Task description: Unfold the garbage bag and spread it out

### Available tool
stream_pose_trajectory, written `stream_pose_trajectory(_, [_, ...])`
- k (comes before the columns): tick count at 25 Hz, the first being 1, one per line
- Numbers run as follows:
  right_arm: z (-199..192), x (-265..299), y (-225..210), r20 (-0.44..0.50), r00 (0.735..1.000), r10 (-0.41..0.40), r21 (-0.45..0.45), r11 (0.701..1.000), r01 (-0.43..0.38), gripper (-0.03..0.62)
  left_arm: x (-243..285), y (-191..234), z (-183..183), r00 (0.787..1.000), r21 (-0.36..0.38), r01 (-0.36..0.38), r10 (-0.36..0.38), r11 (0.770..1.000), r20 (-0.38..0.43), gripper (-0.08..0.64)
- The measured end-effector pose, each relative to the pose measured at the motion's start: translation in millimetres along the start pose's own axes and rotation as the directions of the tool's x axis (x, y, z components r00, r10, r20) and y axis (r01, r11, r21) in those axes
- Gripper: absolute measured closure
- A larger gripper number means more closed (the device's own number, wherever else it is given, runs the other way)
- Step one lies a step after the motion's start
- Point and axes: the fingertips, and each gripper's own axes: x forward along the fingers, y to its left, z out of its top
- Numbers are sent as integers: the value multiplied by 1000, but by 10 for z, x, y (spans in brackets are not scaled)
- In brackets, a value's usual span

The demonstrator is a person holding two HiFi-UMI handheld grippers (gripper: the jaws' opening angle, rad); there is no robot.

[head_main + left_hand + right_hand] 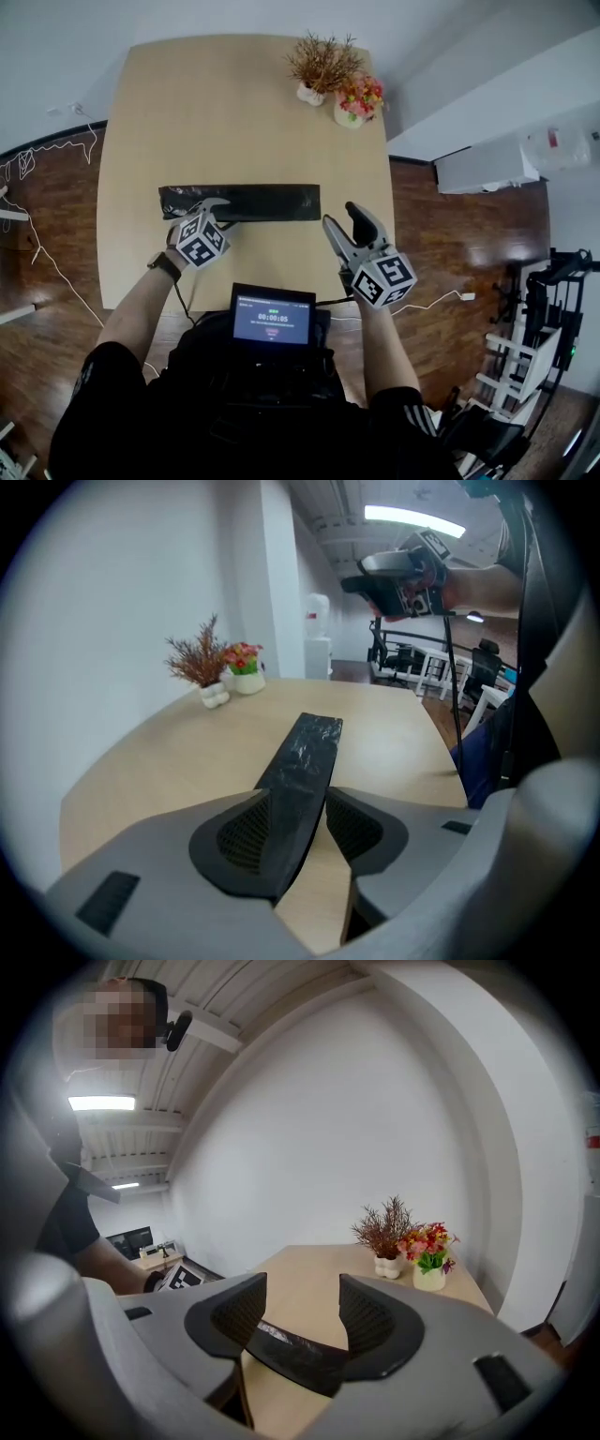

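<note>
Folded garbage bag between parted jaws

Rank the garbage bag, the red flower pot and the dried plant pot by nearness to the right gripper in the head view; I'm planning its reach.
1. garbage bag: its right end lies just left of the right gripper.
2. red flower pot: far right corner of the table.
3. dried plant pot: left of the flowers, slightly farther back.

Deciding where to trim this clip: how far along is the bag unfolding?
Nothing done: the garbage bag lies as a folded strip. In hand: the left gripper has its jaws astride one end, unclamped; the right gripper hovers open near the other. Left: all unfolding and spreading.
</note>
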Motion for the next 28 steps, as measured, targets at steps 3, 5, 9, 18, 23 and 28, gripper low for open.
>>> stream_pose_trajectory(3, [-105, 111, -38, -34, 999, 13, -4, 1000, -13, 347, 185, -12, -66, 999, -7, 32, -32, 999, -38, 381])
stream_pose_trajectory(5, [-201, 196, -85, -67, 997, 27, 0, 1000, -27, 347, 307, 11, -117, 997, -18, 43, -44, 999, -66, 390])
stream_pose_trajectory(9, [-406, 372, -199, -132, 990, 45, 5, 999, -45, 347, 523, 70, -244, 990, -56, 64, -70, 996, -121, 405])
stream_pose_trajectory(18, [-909, 725, -423, -261, 959, 112, 56, 993, -100, 347, 836, 57, -480, 965, -102, 109, -130, 989, -227, 431])
stream_pose_trajectory(23, [-1103, 780, -527, -301, 944, 133, 69, 991, -117, 347, 912, 18, -599, 955, -106, 128, -151, 986, -256, 442])
stream_pose_trajectory(28, [-1187, 840, -591, -327, 933, 152, 71, 988, -136, 347, 871, 29, -618, 950, -122, 127, -156, 984, -270, 499])
